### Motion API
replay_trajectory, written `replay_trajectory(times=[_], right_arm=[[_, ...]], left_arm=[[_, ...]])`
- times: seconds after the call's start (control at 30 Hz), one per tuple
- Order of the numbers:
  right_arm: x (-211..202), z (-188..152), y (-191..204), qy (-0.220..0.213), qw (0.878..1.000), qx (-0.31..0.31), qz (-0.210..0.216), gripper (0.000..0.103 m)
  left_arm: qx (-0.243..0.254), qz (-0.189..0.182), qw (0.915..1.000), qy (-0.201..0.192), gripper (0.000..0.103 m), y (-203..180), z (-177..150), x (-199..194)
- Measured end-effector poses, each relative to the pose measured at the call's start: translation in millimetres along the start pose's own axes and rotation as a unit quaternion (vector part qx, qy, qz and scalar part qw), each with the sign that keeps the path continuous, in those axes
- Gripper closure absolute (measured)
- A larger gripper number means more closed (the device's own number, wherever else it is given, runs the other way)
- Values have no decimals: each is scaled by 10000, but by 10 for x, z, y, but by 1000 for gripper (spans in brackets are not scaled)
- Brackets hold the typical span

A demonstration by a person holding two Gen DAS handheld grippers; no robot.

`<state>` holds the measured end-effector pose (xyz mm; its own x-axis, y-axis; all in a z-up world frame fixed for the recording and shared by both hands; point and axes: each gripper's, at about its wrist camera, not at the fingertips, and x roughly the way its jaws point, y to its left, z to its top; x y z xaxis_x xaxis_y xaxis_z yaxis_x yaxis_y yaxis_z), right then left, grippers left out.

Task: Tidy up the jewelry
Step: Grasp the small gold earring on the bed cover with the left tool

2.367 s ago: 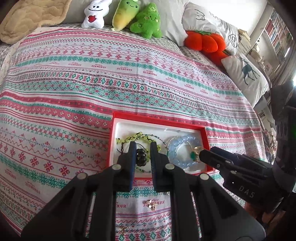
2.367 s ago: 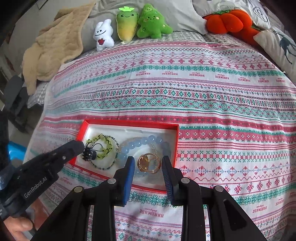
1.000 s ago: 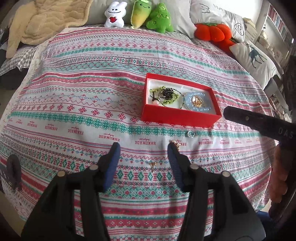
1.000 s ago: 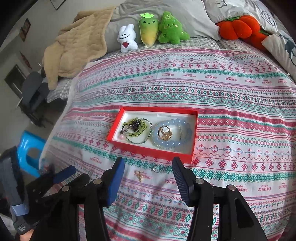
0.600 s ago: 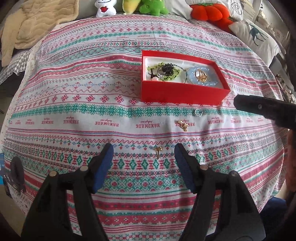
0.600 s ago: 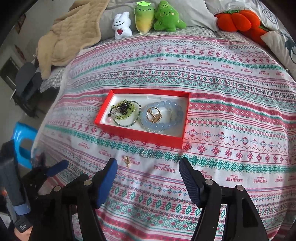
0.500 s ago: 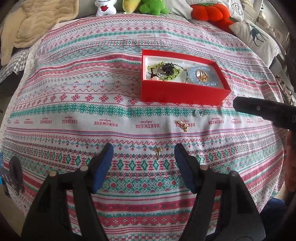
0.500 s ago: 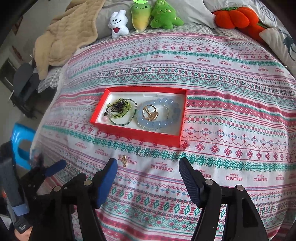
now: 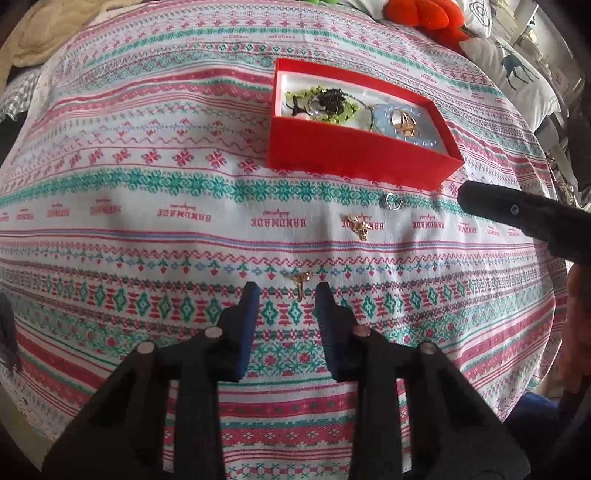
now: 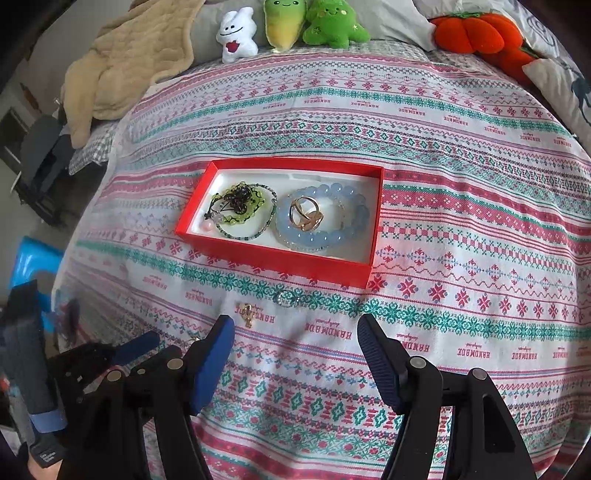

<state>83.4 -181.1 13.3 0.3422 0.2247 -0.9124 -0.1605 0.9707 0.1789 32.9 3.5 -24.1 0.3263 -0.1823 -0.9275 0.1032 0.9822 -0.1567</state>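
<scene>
A small gold earring (image 9: pixel 301 283) lies on the patterned bedspread (image 9: pixel 147 206), just beyond the tips of the left gripper (image 9: pixel 284 295). The left gripper's jaws are closing; the earring sits at the mouth of the gap, and the pads do not touch it.

Farther out and to the right lies a second gold piece (image 9: pixel 359 226), and beyond that a small silver ring (image 9: pixel 392 201), both on the cloth and apart from each other. In the right wrist view the same gold piece (image 10: pixel 246 313) and silver ring (image 10: pixel 287 297) lie just near of the red box.

The red box (image 9: pixel 354 155) stands on the bedspread beyond the loose pieces, its lid off. Inside, on the left, are a green bead bracelet (image 10: pixel 236 206) with a dark tangled piece on top; on the right, a pale blue bead bracelet (image 10: pixel 323 214) with gold rings (image 10: pixel 304 214) in its middle.

The right gripper (image 10: pixel 295 328) hangs over the cloth near the box with its jaws spread wide and nothing between them. Its dark finger shows at the right edge of the left wrist view.

At the far edge of the bed stand a white plush toy (image 10: pixel 236 35), two green plush toys (image 10: pixel 314 24) and an orange plush pumpkin (image 10: pixel 476 31). A beige blanket (image 10: pixel 125 62) lies at the far left.
</scene>
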Motion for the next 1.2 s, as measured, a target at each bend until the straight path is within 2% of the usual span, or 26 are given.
replay_trajectory(times=[0.3,0.37,0.4,0.5,0.67,0.93,1.1,1.2], right_arm=[[105,10,29,116,9998,-82,-117,33],[131,12,45,155,9997,-118,-155,33],[149,13,52,182,9996,-140,-192,33],[212,5,55,287,9989,-171,-315,33],[237,15,52,301,9988,-183,-337,33],[370,32,-29,402,9988,-25,-289,35],[538,72,-58,481,9984,80,-283,58],[625,112,-7,490,9982,-6,-332,59]], left_arm=[[181,84,9997,107,70,-92,8,106],[211,88,9996,156,78,-123,17,169],[234,100,9995,186,90,-141,22,197],[316,107,9992,205,100,-202,28,260],[386,196,9990,116,101,-249,71,228],[80,95,9997,-195,101,-57,186,7],[-37,116,9994,-325,101,66,210,-88],[-92,93,9993,-348,101,127,182,-145]])
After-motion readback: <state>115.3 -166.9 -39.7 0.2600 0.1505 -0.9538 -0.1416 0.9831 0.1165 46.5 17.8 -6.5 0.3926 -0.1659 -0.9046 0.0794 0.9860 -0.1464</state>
